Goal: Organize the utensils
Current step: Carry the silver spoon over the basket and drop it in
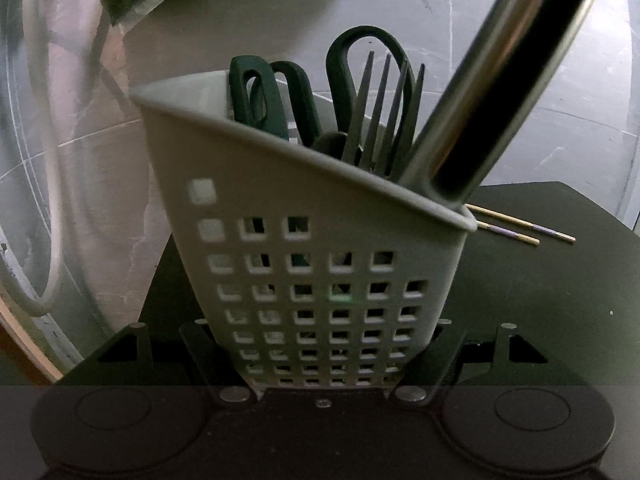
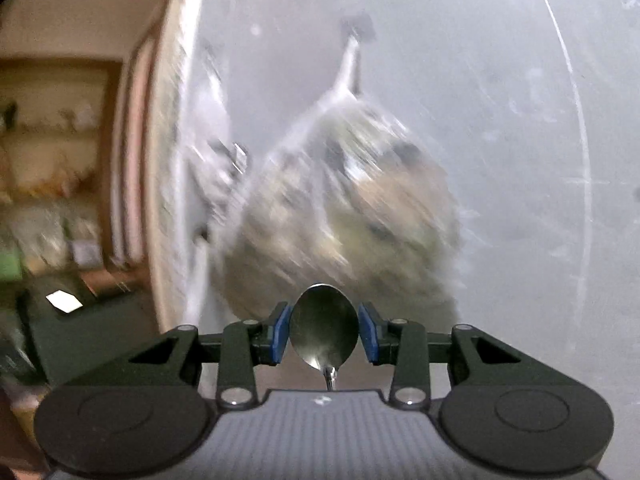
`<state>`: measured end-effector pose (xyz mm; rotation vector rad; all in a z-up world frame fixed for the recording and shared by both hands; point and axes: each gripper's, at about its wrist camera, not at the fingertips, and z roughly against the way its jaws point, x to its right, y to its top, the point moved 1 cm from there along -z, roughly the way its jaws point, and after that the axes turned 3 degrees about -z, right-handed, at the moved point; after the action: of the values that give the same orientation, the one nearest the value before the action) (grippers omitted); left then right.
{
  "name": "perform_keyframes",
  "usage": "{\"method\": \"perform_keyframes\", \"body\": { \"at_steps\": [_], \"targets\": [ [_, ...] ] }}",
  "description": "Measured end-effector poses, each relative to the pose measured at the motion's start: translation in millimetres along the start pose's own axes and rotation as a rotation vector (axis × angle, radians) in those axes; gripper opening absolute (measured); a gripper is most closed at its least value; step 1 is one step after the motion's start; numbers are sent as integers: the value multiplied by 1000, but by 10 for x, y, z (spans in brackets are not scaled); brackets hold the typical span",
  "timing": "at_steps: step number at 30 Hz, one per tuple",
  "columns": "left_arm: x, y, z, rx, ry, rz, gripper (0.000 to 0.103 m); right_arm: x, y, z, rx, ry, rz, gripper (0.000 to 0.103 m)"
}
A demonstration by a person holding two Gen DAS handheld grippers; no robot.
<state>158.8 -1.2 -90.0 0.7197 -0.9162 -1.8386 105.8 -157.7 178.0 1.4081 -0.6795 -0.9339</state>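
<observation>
Grey perforated plastic caddy (image 1: 320,264) sits clamped between my left gripper's (image 1: 322,360) fingers, its base right at the jaw line, body tilted so the rim slopes down toward my right. I judge I hold it this way to steady it and present the mouth for loading. Inside it, ahead of the jaws: dark scissors (image 1: 272,96), fork (image 1: 380,116) tines up, and a thick steel handle (image 1: 504,76) leaning up and right. Chopsticks (image 1: 524,226) lie on the dark mat (image 1: 540,300) to the right of the caddy.

Right gripper (image 2: 324,334) pinches a steel spoon (image 2: 323,328) across the bowl, blue pads (image 2: 282,334) touching both edges. Long axis runs along the fingers; bowl forward, handle back toward the camera. Background is motion-blurred.
</observation>
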Motion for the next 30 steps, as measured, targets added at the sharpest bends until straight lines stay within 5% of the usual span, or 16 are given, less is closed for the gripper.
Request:
{"method": "perform_keyframes", "body": {
  "at_steps": [4,8,21,26,30],
  "targets": [
    [-47,5,-13,1,-1,0,76,-202,1,-10,23,80,-48,41],
    [-3,-8,-13,4,0,0,76,-199,-220,-157,-59,125,-121,41],
    [19,-46,1,7,1,-1,76,-54,-832,-413,-258,100,-198,45],
    [9,-40,-6,6,0,-2,76,0,-837,-306,-252,92,-190,83],
    [-3,-35,-16,1,1,-3,76,230,-781,-107,-223,27,-201,97]
  ]
}}
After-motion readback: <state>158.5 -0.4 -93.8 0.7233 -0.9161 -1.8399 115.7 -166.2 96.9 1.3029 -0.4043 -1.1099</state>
